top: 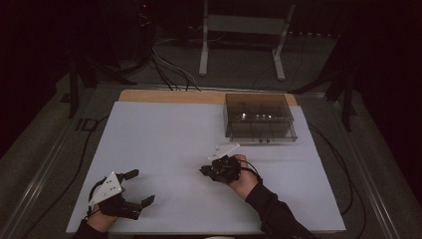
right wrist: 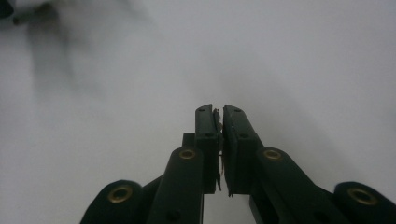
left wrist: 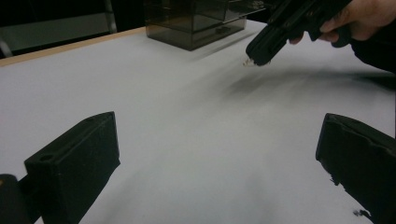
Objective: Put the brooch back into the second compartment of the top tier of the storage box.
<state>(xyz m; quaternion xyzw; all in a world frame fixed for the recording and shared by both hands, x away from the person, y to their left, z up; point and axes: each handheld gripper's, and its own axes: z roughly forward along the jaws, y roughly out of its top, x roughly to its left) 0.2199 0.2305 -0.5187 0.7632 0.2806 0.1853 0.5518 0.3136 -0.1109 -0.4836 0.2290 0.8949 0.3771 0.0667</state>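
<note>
Small pale piece pinched in right tongs, clearest from left gripper view.

Matt white table sheet, glossy smoked, perhaps plastic box, wooden edge.

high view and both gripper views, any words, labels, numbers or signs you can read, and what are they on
None can be read.
Dark markings, perhaps letters, on the grey floor left of the white table top: too dim and blurred to read.
Small pale mark on the front base of the smoky transparent plastic drawer box: too small to read.
Small thin thing pinched in the shut right gripper: no text visible.
Open left gripper: no text visible.
</note>
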